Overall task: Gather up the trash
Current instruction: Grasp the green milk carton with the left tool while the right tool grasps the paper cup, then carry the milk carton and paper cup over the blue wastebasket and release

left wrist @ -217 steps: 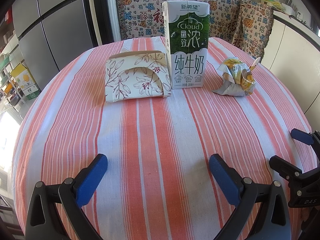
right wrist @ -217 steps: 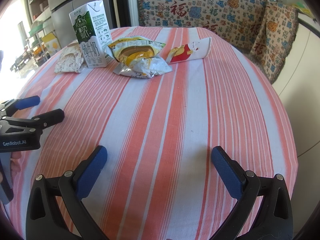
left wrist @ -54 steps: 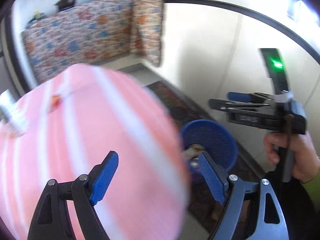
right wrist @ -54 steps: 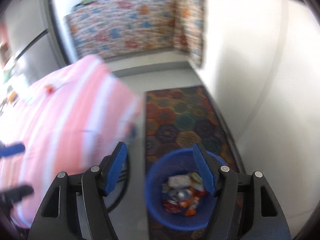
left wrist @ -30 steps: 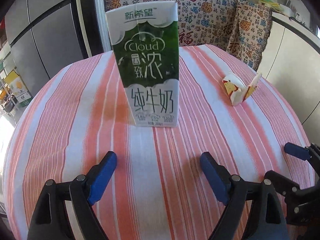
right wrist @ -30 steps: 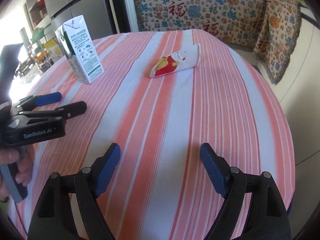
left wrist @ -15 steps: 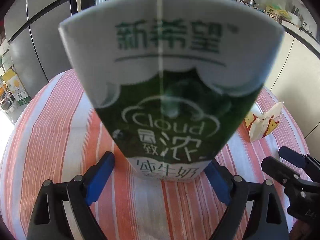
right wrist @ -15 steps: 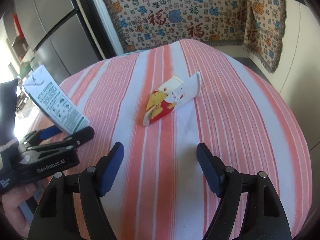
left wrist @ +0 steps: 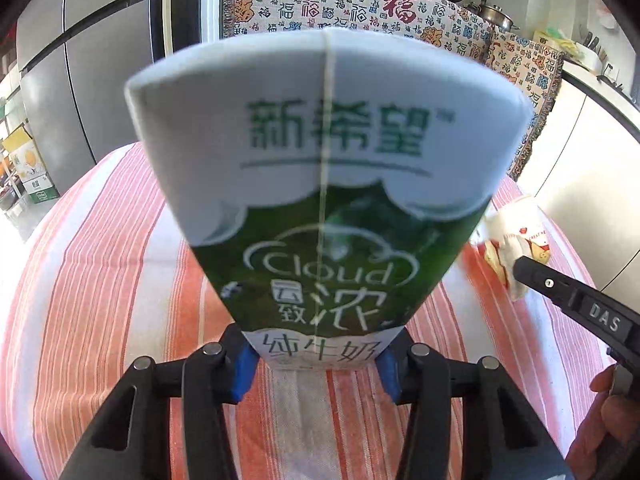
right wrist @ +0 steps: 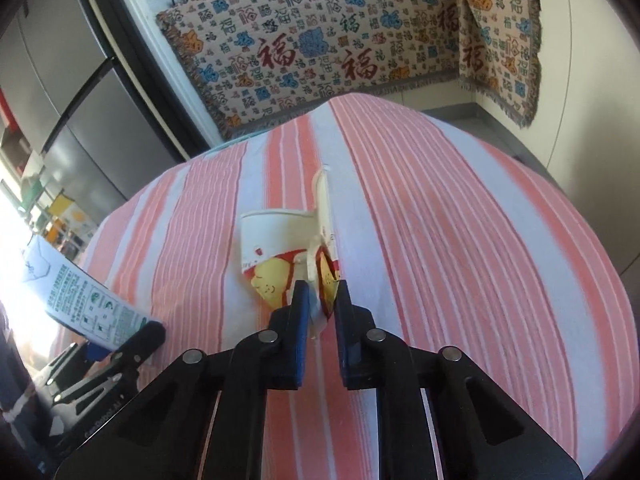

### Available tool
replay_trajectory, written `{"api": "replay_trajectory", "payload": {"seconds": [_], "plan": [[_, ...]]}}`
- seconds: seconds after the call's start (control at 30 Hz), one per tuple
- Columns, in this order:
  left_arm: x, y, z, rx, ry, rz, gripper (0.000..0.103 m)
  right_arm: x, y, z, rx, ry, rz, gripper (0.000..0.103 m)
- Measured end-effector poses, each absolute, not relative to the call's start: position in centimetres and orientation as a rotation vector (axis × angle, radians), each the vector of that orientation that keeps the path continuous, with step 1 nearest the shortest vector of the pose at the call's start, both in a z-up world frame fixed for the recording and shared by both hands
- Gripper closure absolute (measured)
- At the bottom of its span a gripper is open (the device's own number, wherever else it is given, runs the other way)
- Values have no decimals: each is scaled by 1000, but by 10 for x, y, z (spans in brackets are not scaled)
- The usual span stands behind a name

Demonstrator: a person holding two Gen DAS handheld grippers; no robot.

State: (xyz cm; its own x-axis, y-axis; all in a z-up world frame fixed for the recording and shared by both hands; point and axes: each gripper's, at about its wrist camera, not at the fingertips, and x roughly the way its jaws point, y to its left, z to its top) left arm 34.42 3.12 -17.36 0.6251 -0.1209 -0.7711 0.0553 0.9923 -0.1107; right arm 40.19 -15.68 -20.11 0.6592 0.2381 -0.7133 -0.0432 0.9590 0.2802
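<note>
Striped tablecloth (right wrist: pixel 460 240) lies bare right of the cup (right wrist: pixel 280 248) — milk carton (right wrist: pixel 80 296) crowds the left.

The left gripper (left wrist: pixel 316 360) has just been closing and is now clamping the base of the milk carton (left wrist: pixel 324 208), which is tilting instead of standing upright. The right gripper (right wrist: pixel 321 308), wide open a second ago, is now pinching the crushed paper cup (right wrist: pixel 280 248).

1 milk carton (left wrist: pixel 324 216) — 1 crushed paper cup (right wrist: pixel 288 256) — 2 claws, 1 striped tablecloth (right wrist: pixel 460 240).

Green-white milk carton (left wrist: pixel 320 208) clamped; crushed paper cup (right wrist: pixel 288 256) pinched.
</note>
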Motion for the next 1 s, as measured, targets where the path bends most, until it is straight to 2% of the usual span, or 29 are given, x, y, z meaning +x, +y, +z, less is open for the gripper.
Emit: {"api": "replay_trajectory", "payload": {"seconds": [0.53, 1.0], "plan": [[307, 5, -166, -18, 882, -166, 54, 329, -213, -180, 223, 805, 269, 93], [259, -37, -129, 19, 841, -238, 54, 274, -256, -181, 237, 813, 267, 93]]}}
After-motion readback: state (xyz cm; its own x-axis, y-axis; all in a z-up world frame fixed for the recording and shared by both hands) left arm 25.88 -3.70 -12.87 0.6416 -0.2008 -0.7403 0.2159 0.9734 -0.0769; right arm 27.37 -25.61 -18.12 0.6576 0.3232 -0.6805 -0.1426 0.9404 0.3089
